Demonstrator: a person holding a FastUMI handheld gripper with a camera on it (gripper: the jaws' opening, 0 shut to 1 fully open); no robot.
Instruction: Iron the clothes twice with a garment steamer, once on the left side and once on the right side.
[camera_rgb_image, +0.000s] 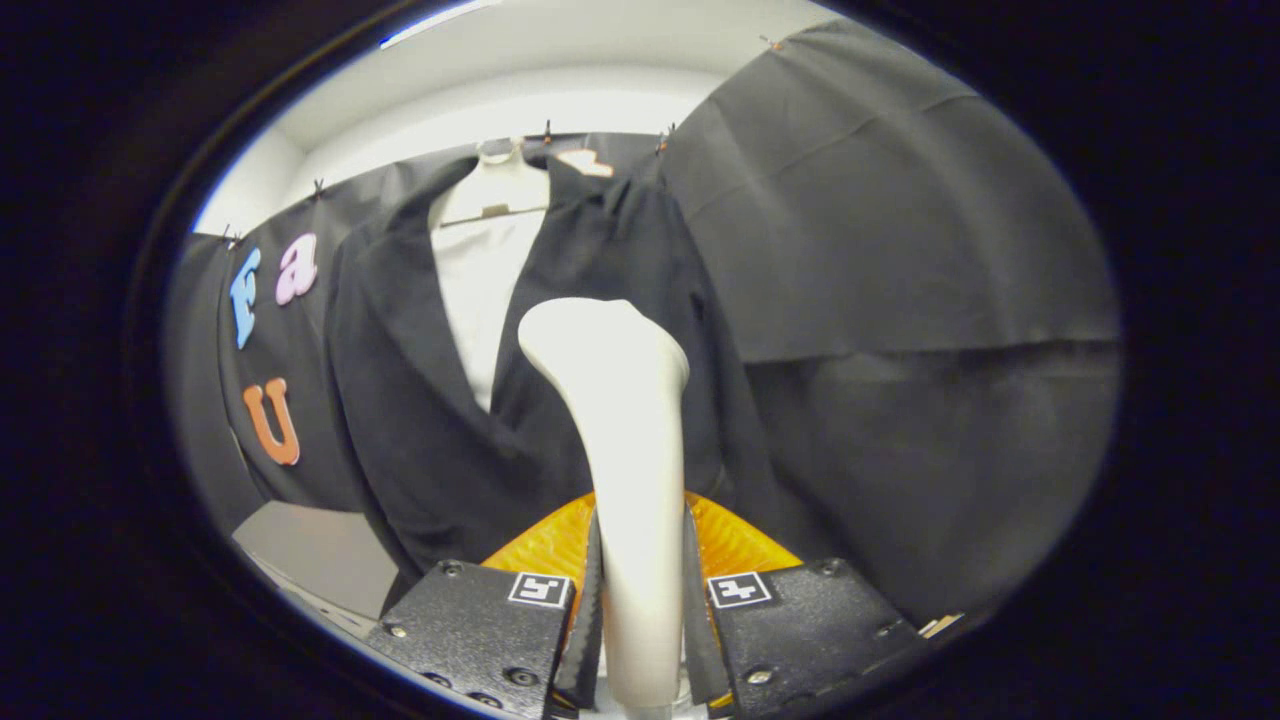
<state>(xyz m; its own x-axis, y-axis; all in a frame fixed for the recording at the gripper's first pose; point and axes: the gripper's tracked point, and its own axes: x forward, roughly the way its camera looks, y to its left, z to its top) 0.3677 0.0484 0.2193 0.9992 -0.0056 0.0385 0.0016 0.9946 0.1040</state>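
Tongs (640, 610) clamped on white steamer (625, 440), dark jacket (440, 400) just beyond, white shirt (480, 270) inside it

Black cloth (880, 230) hangs as the booth's wall, pinned along its top edge by small clips (318, 187). Above it runs a white wall (560, 100) and ceiling. A grey panel (315, 555) lies low at the foot of the cloth, left of the fingers.
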